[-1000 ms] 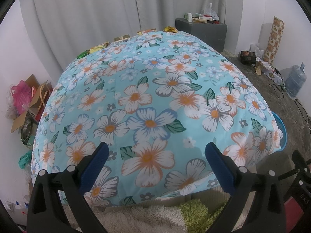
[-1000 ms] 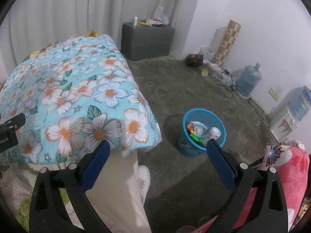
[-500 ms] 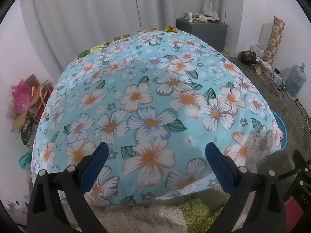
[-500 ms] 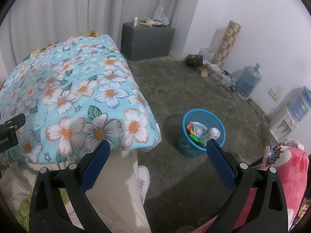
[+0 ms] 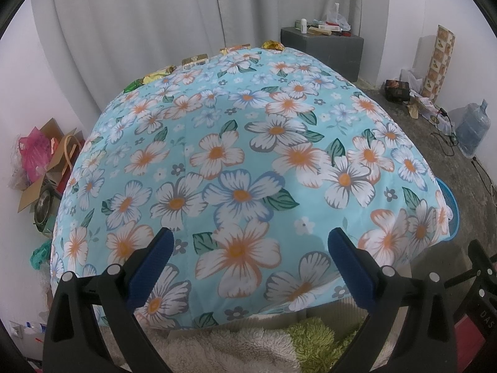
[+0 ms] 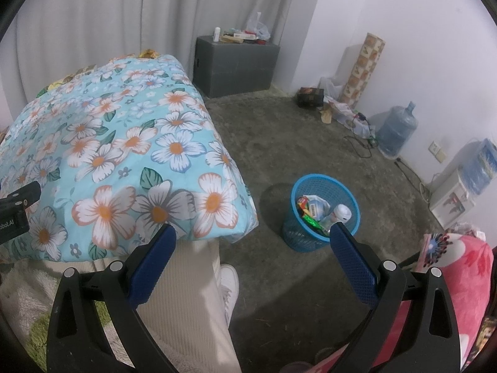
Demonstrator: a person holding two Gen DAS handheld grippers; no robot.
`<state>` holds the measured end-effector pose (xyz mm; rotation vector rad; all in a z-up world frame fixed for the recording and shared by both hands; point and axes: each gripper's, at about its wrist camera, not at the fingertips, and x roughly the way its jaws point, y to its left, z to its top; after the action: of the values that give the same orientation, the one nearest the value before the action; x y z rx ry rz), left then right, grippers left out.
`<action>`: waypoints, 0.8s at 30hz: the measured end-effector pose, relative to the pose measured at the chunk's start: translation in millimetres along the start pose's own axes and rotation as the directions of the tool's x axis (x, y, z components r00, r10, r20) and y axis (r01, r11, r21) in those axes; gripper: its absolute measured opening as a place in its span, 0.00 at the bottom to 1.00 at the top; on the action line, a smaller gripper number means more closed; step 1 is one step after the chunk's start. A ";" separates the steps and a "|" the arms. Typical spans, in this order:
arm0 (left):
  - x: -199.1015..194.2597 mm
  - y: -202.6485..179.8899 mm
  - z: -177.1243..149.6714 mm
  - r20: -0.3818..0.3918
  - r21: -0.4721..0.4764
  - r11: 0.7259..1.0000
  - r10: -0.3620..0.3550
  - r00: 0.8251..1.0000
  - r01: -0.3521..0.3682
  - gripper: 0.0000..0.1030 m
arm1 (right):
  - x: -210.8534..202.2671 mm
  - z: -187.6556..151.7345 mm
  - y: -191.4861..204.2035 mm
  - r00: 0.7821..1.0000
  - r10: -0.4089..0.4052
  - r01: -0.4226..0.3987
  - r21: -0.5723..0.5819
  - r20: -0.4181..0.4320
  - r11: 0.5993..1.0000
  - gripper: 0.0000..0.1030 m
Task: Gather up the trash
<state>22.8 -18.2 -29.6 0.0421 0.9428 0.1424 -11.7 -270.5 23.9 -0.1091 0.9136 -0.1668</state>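
Observation:
Several wrappers and small boxes lie along the far edge of the flowered table cover (image 5: 242, 168): a gold wrapper (image 5: 273, 44), a small box (image 5: 194, 59), a yellow wrapper (image 5: 158, 74) and a green one (image 5: 132, 85). My left gripper (image 5: 248, 258) hovers open over the near end of the cover, holding nothing. A blue mesh bin (image 6: 323, 214) on the floor right of the table holds wrappers and a white-capped bottle (image 6: 338, 214). My right gripper (image 6: 251, 258) is open and empty, above the floor between table corner and bin.
A person's beige trouser leg (image 6: 192, 304) and white shoe (image 6: 230, 283) stand by the table corner. A grey cabinet (image 6: 236, 62), a patterned roll (image 6: 363, 68), a water jug (image 6: 397, 130) and cables line the far wall. Cardboard and a pink bag (image 5: 34, 155) sit left.

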 end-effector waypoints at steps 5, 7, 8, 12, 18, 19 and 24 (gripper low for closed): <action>1.1 -0.4 0.9 -0.001 0.000 1.000 -0.001 1.000 0.001 0.95 | 0.3 0.1 0.0 1.000 -0.001 0.001 -0.001 0.000 1.000 0.92; 0.6 -0.2 0.6 -0.002 0.000 1.000 -0.001 1.000 0.001 0.95 | 0.0 -0.1 0.5 1.000 -0.002 0.002 -0.001 0.001 1.000 0.92; 1.3 -0.6 1.1 -0.001 0.001 1.000 -0.001 1.000 0.001 0.95 | 0.4 0.6 0.0 1.000 -0.002 0.002 -0.001 0.001 1.000 0.92; 1.5 -1.0 1.6 -0.002 0.001 1.000 0.000 1.000 0.000 0.95 | 0.1 -0.4 0.7 1.000 -0.003 0.003 -0.001 0.001 1.000 0.92; 2.5 -0.1 -1.5 -0.008 0.003 1.000 0.000 1.000 0.000 0.95 | 0.5 0.0 0.8 1.000 -0.003 0.003 0.001 -0.001 1.000 0.92; 2.2 0.1 -1.9 -0.008 0.003 1.000 0.000 1.000 0.000 0.95 | 0.4 0.2 0.7 1.000 -0.003 0.003 0.001 0.001 1.000 0.92; 2.0 -0.3 -1.6 -0.007 0.002 1.000 0.000 1.000 0.000 0.95 | 0.9 0.1 0.5 1.000 -0.004 0.004 -0.001 0.003 1.000 0.92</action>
<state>22.7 -18.2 -32.1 0.0439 0.9503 0.1417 -11.1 -270.1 23.2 -0.1119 0.9109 -0.1702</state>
